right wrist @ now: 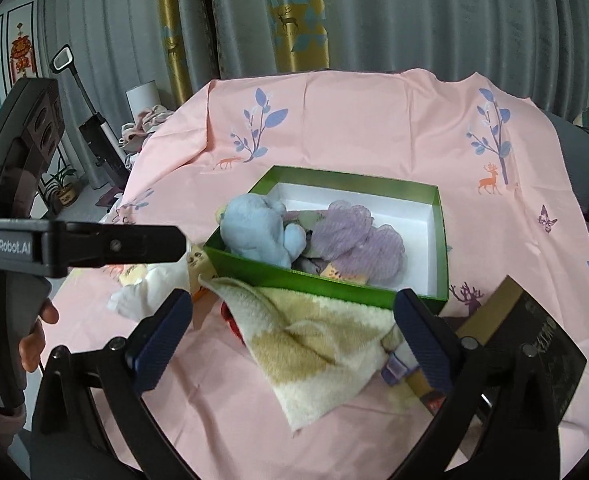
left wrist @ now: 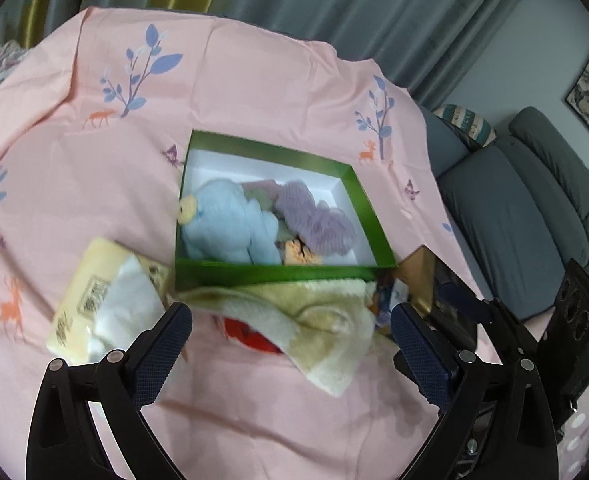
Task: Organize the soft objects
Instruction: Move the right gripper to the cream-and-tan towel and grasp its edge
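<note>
A green box (left wrist: 278,274) (right wrist: 326,282) with a white inside sits on the pink cloth. In it lie a light blue plush toy (left wrist: 226,224) (right wrist: 260,230), a purple knitted piece (left wrist: 318,220) (right wrist: 358,240) and smaller soft bits. A cream and tan towel (left wrist: 314,320) (right wrist: 322,340) lies crumpled in front of the box, over a red item (left wrist: 254,338). My left gripper (left wrist: 290,332) is open above the towel. My right gripper (right wrist: 294,320) is open above the same towel. Both are empty.
A yellow tissue pack (left wrist: 94,304) (right wrist: 154,284) lies left of the towel. A dark and gold box (right wrist: 530,336) (left wrist: 426,280) lies at the right. The left gripper's body (right wrist: 74,246) is at the left of the right wrist view. A grey sofa (left wrist: 514,208) stands to the right.
</note>
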`<action>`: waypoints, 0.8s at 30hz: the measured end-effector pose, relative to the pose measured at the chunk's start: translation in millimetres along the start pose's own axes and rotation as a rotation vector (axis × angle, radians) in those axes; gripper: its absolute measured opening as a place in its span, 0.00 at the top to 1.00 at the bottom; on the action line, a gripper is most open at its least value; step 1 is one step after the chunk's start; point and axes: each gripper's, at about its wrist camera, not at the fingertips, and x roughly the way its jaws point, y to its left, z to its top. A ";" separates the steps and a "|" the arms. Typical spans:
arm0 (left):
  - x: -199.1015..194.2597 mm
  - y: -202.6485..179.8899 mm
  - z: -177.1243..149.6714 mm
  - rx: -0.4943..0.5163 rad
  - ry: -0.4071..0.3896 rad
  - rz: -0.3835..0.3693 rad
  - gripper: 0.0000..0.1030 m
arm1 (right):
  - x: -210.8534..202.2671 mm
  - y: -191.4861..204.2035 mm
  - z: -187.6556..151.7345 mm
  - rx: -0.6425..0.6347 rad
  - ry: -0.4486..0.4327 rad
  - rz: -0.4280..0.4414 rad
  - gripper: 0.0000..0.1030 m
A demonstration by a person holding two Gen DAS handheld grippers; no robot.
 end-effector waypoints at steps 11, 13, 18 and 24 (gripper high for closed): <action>0.7 12.8 -44.9 -0.064 0.011 0.017 0.03 | -7.5 1.6 -27.3 0.023 0.039 0.003 0.02; 3.4 16.7 -51.6 -0.081 0.024 0.020 0.03 | -7.1 1.2 -33.1 0.024 0.052 0.005 0.02; 9.3 28.4 -68.4 -0.143 0.052 -0.010 0.03 | -5.8 -4.5 -48.6 0.041 0.080 0.001 0.02; 11.4 42.9 -88.8 -0.197 0.060 -0.064 0.03 | 9.5 -17.1 -83.0 0.086 0.129 0.038 0.02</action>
